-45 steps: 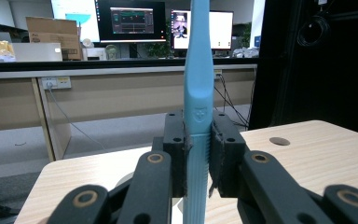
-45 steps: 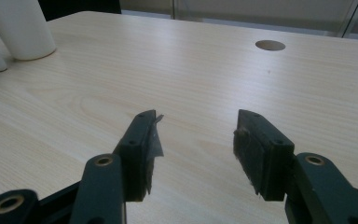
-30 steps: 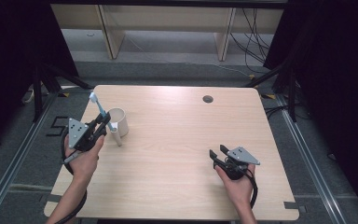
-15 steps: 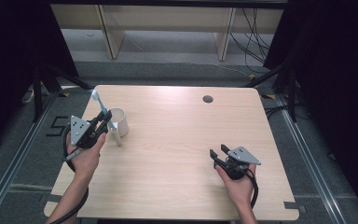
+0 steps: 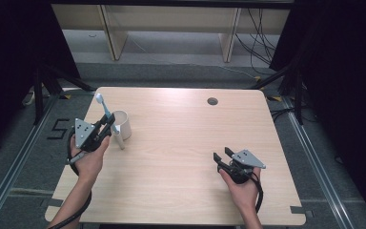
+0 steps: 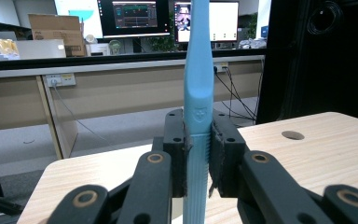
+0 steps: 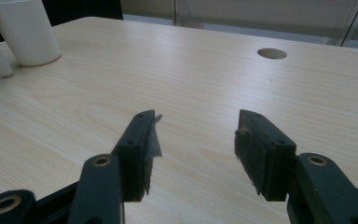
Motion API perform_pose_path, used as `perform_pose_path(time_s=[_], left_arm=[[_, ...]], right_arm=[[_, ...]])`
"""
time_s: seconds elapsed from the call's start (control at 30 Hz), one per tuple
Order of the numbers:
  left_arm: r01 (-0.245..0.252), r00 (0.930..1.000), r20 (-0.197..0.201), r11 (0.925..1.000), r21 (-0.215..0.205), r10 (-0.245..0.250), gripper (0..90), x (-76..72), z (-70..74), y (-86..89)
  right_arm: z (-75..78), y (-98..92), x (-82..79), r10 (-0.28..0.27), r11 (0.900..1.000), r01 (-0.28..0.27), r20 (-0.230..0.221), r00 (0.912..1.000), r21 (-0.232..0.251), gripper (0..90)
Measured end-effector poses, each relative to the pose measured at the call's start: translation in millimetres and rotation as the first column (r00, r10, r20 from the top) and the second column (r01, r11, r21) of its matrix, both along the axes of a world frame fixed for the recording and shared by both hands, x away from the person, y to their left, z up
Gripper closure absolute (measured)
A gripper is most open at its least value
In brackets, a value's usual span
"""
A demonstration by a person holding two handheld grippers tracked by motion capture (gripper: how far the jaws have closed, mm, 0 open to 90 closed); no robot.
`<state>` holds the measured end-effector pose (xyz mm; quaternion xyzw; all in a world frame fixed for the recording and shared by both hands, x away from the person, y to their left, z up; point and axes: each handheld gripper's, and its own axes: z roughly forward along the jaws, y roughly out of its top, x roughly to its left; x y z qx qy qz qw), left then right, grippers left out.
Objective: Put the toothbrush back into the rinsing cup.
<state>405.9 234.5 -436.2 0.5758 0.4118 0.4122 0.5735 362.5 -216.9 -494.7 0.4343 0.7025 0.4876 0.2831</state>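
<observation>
The table [image 5: 181,143], a pale wooden top, carries everything here; a round cable hole [image 5: 212,101] sits near its far edge, toward the right corner, and the middle of the surface lies bare. The white mug [image 5: 122,124] stands upright near the left edge, roughly halfway along it, mouth up, handle turned toward the near side; it looks like the holder meant for the brush, which would explain why the work is gathered at that side. The left gripper [image 5: 108,121] hovers just beside the mug, on its left, and its jaws are pressed together on the light-blue toothbrush [image 6: 198,93]; they pinch the ribbed lower handle, so the brush stands nearly upright with its head [image 5: 99,98] raised above the mug's rim; held this way, the handle end points down, ready, I judge, to be lowered into the mug. The right gripper [image 5: 223,155] rests low over the near right part of the surface, well apart from mug and brush; its jaws are spread with nothing between them, touching nothing, apparently waiting.
</observation>
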Motion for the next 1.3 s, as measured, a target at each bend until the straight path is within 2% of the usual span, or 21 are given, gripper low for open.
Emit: perform_pose_path(time_s=[0.03, 0.1, 0.17, 0.2, 0.23, 0.4, 0.43, 0.47, 0.77, 0.8, 0.9, 0.97, 1.0, 1.03, 1.07, 1.2, 1.23, 1.3], left_arm=[[0.0, 1.0, 0.0, 1.0, 0.001, 0.0, 78.1, -0.3, -0.4, 0.0], [0.002, 1.0, 0.0, 1.0, 0.003, -0.002, 78.1, -0.3, -1.3, -0.5], [0.003, 1.0, 0.001, 1.0, 0.002, -0.003, 78.1, 0.1, -1.8, -1.2], [0.001, 1.0, 0.0, 1.0, -0.001, -0.001, 78.1, 0.3, -1.9, -1.4], [0.0, 1.0, 0.0, 1.0, -0.001, 0.0, 78.1, 0.5, -2.1, -1.6], [0.003, 1.0, 0.001, 1.0, 0.007, -0.003, 78.1, 1.5, -2.7, -2.0], [0.004, 1.0, 0.001, 1.0, 0.006, -0.004, 78.1, 1.8, -2.9, -2.2], [0.002, 1.0, 0.0, 1.0, 0.007, -0.002, 78.1, 2.1, -3.0, -2.4], [-0.002, 1.0, -0.005, 0.9999, 0.014, 0.002, 78.1, 3.2, -6.0, -3.5], [-0.002, 1.0, -0.005, 0.9999, 0.013, 0.002, 78.1, 3.3, -6.3, -3.6], [-0.001, 1.0, -0.008, 0.9999, 0.013, 0.001, 78.1, 3.3, -7.0, -3.1], [-0.007, 0.9999, -0.007, 0.9998, 0.017, 0.007, 78.1, 3.4, -7.8, -2.6], [-0.008, 0.9999, -0.009, 0.9998, 0.016, 0.008, 78.1, 3.6, -8.5, -2.3], [-0.009, 0.9999, -0.01, 0.9998, 0.016, 0.009, 78.1, 3.8, -9.2, -1.9], [-0.01, 0.9999, -0.013, 0.9999, 0.014, 0.01, 78.1, 3.9, -10.0, -1.9], [-0.009, 0.9999, -0.007, 0.9998, 0.02, 0.009, 78.1, 4.3, -12.5, -2.5], [-0.01, 0.9999, -0.007, 0.9998, 0.019, 0.01, 78.1, 4.2, -12.9, -3.2], [-0.009, 0.9999, -0.006, 0.9998, 0.02, 0.009, 78.1, 4.1, -13.7, -4.2]], right_arm=[[0.2, 0.9, -0.5, 0.003, 1.0, -0.003, -0.009, 1.0, 0.02, 48.5], [0.9, -1.2, -0.4, 0.0, 1.0, 0.0, 0.006, 1.0, 0.002, 48.4], [0.6, -1.0, -0.1, -0.001, 1.0, 0.001, 0.013, 0.9999, 0.005, 48.4], [0.6, -1.4, -0.3, -0.008, 1.0, 0.008, 0.011, 0.9999, 0.002, 48.4], [0.9, -0.6, -1.2, -0.002, 1.0, 0.002, -0.011, 0.9999, 0.024, 48.4], [2.7, -3.5, -0.6, 0.0, 1.0, 0.0, 0.011, 0.9999, -0.001, 48.4], [2.2, -1.8, -0.8, -0.004, 1.0, 0.004, -0.001, 1.0, 0.027, 48.4], [2.4, -1.9, -1.1, -0.001, 1.0, 0.001, -0.006, 1.0, 0.029, 48.3], [3.2, -2.0, -1.2, -0.003, 1.0, 0.003, 0.0, 1.0, 0.026, 48.3], [3.6, -2.8, -1.1, -0.005, 1.0, 0.005, 0.014, 0.9999, 0.011, 48.3], [4.1, -2.2, -1.5, 0.002, 1.0, -0.002, 0.004, 1.0, 0.019, 48.2], [3.9, -3.0, -0.8, -0.002, 1.0, 0.002, 0.015, 0.9999, 0.011, 48.0], [3.5, -2.2, -0.7, 0.001, 1.0, -0.001, 0.008, 1.0, 0.028, 48.0], [4.4, -3.6, -0.7, 0.0, 1.0, 0.0, 0.008, 1.0, 0.009, 48.0], [4.4, -3.9, -0.3, 0.014, 1.0, -0.014, -0.006, 0.9999, 0.025, 48.0], [4.5, -3.6, -0.6, 0.01, 1.0, -0.009, -0.006, 0.9999, 0.024, 47.9], [4.1, -1.9, -2.1, -0.004, 0.999, 0.005, -0.017, 0.9998, 0.042, 47.8], [3.2, -1.8, -1.0, 0.012, 0.999, -0.011, -0.01, 0.9999, 0.045, 47.8]])
